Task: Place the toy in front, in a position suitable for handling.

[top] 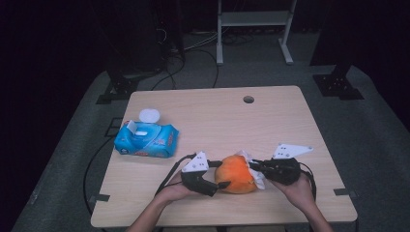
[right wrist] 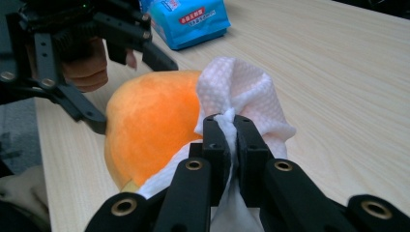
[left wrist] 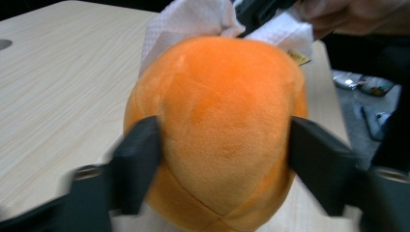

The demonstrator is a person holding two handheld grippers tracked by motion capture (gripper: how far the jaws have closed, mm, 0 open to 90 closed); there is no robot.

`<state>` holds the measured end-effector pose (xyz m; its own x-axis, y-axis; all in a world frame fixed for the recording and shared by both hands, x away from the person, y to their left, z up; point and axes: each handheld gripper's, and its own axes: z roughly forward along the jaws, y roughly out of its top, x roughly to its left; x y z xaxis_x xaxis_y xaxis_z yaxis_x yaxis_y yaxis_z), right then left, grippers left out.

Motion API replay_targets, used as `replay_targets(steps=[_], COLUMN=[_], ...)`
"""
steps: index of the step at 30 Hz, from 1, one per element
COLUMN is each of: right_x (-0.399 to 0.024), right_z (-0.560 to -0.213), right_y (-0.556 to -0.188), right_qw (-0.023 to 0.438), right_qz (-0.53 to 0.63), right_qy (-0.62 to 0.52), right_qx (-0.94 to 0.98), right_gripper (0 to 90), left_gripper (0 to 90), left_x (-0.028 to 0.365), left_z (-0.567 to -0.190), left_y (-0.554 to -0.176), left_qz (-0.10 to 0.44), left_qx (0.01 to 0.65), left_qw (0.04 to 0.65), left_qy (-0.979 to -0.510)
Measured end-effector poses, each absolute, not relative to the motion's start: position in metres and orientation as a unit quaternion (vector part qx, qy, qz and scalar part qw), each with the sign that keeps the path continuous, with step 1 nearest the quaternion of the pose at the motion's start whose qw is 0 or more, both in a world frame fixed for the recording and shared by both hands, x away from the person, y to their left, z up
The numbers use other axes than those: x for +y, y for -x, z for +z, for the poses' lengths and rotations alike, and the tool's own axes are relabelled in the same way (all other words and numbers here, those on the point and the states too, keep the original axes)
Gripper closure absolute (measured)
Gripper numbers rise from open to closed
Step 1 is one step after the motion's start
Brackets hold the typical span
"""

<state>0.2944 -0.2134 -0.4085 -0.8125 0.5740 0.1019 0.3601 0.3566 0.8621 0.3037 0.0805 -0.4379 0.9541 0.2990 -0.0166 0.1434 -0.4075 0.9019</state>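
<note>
Orange plush ball [top: 235, 174] sits on worktop [top: 217, 116] near my edge. My left hand-held gripper [top: 216, 186] straddles it, jaws pressing its sides, steadying it so right hand-held gripper [right wrist: 231, 126], clamped on white wipe [right wrist: 241, 92], rubs its surface.

Left gripper [top: 222, 184] fingers straddle the orange plush ball [top: 235, 174] on the counter [top: 270, 121]; right gripper [top: 255, 167] presses a white wipe [top: 257, 178] against it. Blue wipe pack [top: 147, 139] sits well apart.
</note>
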Motion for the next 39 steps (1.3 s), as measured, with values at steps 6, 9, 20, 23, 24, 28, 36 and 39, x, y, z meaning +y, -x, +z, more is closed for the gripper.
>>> replay_targets(steps=[6,9,20,23,24,28,36,39], right_x=[-0.195,-0.185,-0.215,-0.211,-0.209,-0.191,-0.19,-0.189], right_z=[-0.384,-0.387,-0.405,-0.399,-0.396,-0.389,-0.388,-0.388], right_y=[-0.274,-0.273,-0.288,-0.286,-0.283,-0.272,-0.274,-0.272], right_qw=[0.144,0.148,0.135,0.138,0.138,0.126,0.149,0.145], right_qz=[0.525,0.503,0.482,0.492,0.5,0.519,0.498,0.503], right_qy=[-0.226,-0.218,-0.275,-0.271,-0.263,-0.226,-0.229,-0.229], right_qx=[0.808,0.823,0.821,0.816,0.814,0.815,0.823,0.821], right_gripper=[84.5,84.4,84.4,84.3,84.3,84.3,84.4,84.3], left_gripper=[48.4,49.5,26.3,43.7,47.4,51.5,52.4,52.4], left_x=[0.073,0.072,0.073,0.074,0.073,0.066,0.066,0.065], left_z=[-0.429,-0.43,-0.436,-0.433,-0.432,-0.428,-0.426,-0.427], left_y=[-0.3,-0.299,-0.303,-0.3,-0.299,-0.293,-0.292,-0.293], left_qz=[0.097,0.096,0.071,0.087,0.089,0.102,0.097,0.095], left_qx=[0.128,0.126,0.146,0.132,0.13,0.115,0.121,0.121], left_qw=[0.53,0.529,0.534,0.532,0.534,0.533,0.542,0.541], left_qy=[-0.833,-0.833,-0.83,-0.832,-0.831,-0.832,-0.826,-0.827])
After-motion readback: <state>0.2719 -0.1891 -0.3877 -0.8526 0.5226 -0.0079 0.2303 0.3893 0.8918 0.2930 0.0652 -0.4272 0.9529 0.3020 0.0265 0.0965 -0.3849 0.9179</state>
